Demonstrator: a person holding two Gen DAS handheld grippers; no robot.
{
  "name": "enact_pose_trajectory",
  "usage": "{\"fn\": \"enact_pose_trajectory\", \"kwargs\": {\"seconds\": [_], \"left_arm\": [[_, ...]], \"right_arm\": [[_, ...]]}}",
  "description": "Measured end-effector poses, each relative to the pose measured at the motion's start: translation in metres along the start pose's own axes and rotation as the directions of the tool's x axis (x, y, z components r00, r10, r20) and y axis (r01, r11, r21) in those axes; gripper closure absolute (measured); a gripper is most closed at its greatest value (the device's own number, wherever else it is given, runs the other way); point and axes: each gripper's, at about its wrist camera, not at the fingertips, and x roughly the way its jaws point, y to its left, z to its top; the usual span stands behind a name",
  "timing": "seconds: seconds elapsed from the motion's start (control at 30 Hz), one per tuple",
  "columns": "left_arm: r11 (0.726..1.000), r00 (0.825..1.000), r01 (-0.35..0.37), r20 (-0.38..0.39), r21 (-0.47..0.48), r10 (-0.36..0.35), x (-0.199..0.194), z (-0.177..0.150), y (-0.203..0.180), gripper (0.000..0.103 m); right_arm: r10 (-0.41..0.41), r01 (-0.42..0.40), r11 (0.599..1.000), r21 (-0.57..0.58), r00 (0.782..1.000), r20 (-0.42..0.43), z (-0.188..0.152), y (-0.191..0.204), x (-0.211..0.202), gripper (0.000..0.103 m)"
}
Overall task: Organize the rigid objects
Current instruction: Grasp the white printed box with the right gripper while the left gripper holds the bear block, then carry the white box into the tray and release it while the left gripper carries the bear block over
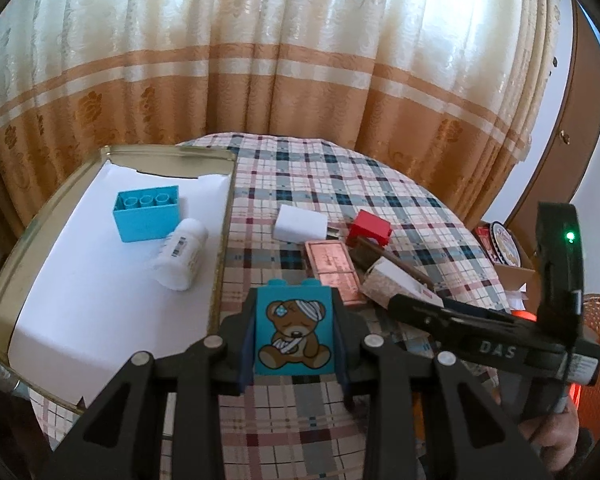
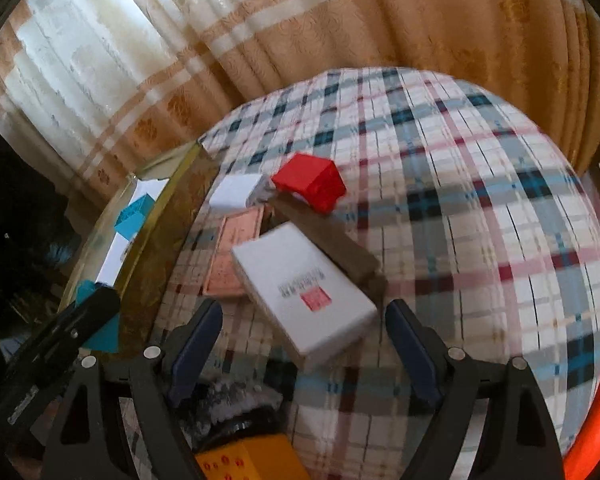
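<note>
You've got the teddy-bear block [image 1: 293, 331] clamped in the left gripper [image 1: 294, 344], above the cloth, just right of the tray [image 1: 220, 248]. Step: carrying it in. Next: swing left over the paper, near the blue brick [image 1: 148, 213] & bottle [image 1: 180, 254], lower, let go. Right gripper [image 2: 304, 344] is spread wide around the white box [image 2: 304, 292], pads not touching; close on it next.
</note>
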Motion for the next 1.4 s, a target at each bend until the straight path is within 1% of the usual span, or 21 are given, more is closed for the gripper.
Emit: {"fn": "enact_pose_trajectory", "kwargs": {"seconds": [0.17, 0.27, 0.33, 0.47, 0.63, 0.67, 0.7, 0.73, 0.77, 0.8, 0.9, 0.97, 1.03, 1.13, 1.23, 1.33, 1.4], "left_arm": [[1.000, 1.000, -0.001, 0.001, -0.026, 0.001, -0.001, 0.001, 0.008, 0.072], [0.999, 1.000, -0.004, 0.000, -0.039, 0.004, -0.002, 0.001, 0.012, 0.072], [0.999, 1.000, -0.004, 0.000, -0.046, 0.004, -0.002, 0.001, 0.014, 0.072], [0.999, 1.000, -0.003, 0.003, -0.053, 0.003, -0.003, 0.001, 0.015, 0.072], [0.998, 1.000, -0.003, 0.002, -0.055, 0.003, -0.003, 0.000, 0.016, 0.072], [0.998, 1.000, -0.004, 0.002, -0.057, 0.004, -0.004, 0.000, 0.017, 0.072], [0.998, 1.000, -0.004, 0.001, -0.059, 0.004, -0.004, -0.001, 0.017, 0.072], [0.998, 1.000, -0.003, 0.001, -0.059, 0.003, -0.003, -0.001, 0.018, 0.072], [0.998, 1.000, -0.003, 0.001, -0.060, 0.003, -0.003, -0.001, 0.018, 0.072], [0.998, 1.000, -0.004, 0.000, -0.061, 0.004, -0.003, -0.001, 0.019, 0.072], [0.998, 1.000, 0.002, 0.004, -0.059, -0.002, -0.004, -0.001, 0.020, 0.072], [0.998, 1.000, 0.005, 0.008, -0.057, -0.004, -0.005, -0.001, 0.021, 0.072], [0.998, 1.000, 0.005, 0.013, -0.058, -0.004, -0.006, -0.001, 0.021, 0.072], [0.998, 1.000, -0.001, 0.024, -0.058, 0.002, -0.008, 0.001, 0.023, 0.072], [0.998, 0.999, -0.010, 0.041, -0.059, 0.012, -0.012, 0.004, 0.027, 0.072], [0.997, 0.997, -0.034, 0.064, -0.063, 0.038, -0.018, 0.008, 0.034, 0.073], [0.996, 0.994, -0.068, 0.085, -0.062, 0.073, -0.022, 0.011, 0.041, 0.073]], "right_arm": [[0.018, -0.018, 1.000, -0.005, 0.999, -0.026, 0.002, 0.009, 0.006, 0.018], [0.039, -0.041, 0.999, -0.036, 0.998, -0.046, -0.003, 0.019, 0.005, 0.024], [0.044, -0.048, 0.997, -0.065, 0.997, -0.056, -0.007, 0.025, 0.003, 0.026], [-0.014, 0.010, 0.993, -0.118, 0.999, -0.034, -0.005, 0.033, 0.002, 0.027], [-0.038, 0.033, 0.994, -0.104, 0.998, -0.046, 0.002, 0.028, 0.013, 0.027], [-0.047, 0.041, 0.993, -0.110, 0.997, -0.054, 0.001, 0.027, 0.016, 0.030], [-0.063, 0.057, 0.991, -0.122, 0.997, -0.041, 0.000, 0.028, 0.017, 0.039], [-0.083, 0.078, 0.988, -0.133, 0.996, -0.036, 0.000, 0.029, 0.017, 0.044], [-0.104, 0.099, 0.985, -0.142, 0.994, -0.031, 0.000, 0.029, 0.016, 0.053], [-0.102, 0.096, 0.985, -0.140, 0.994, -0.035, 0.000, 0.028, 0.016, 0.058], [-0.091, 0.086, 0.990, -0.113, 0.995, -0.043, 0.002, 0.022, 0.012, 0.059], [-0.074, 0.072, 0.993, -0.095, 0.997, -0.025, 0.002, 0.021, 0.004, 0.059], [-0.052, 0.052, 0.995, -0.086, 0.999, 0.012, 0.005, 0.023, -0.010, 0.059], [-0.033, 0.039, 0.995, -0.093, 0.997, 0.068, 0.008, 0.033, -0.032, 0.059], [0.004, 0.009, 0.994, -0.110, 0.994, 0.114, 0.016, 0.049, -0.050, 0.059], [0.040, -0.020, 0.990, -0.137, 0.989, 0.146, 0.021, 0.070, -0.060, 0.059], [0.061, -0.035, 0.987, -0.158, 0.985, 0.161, 0.024, 0.086, -0.062, 0.059]]}}
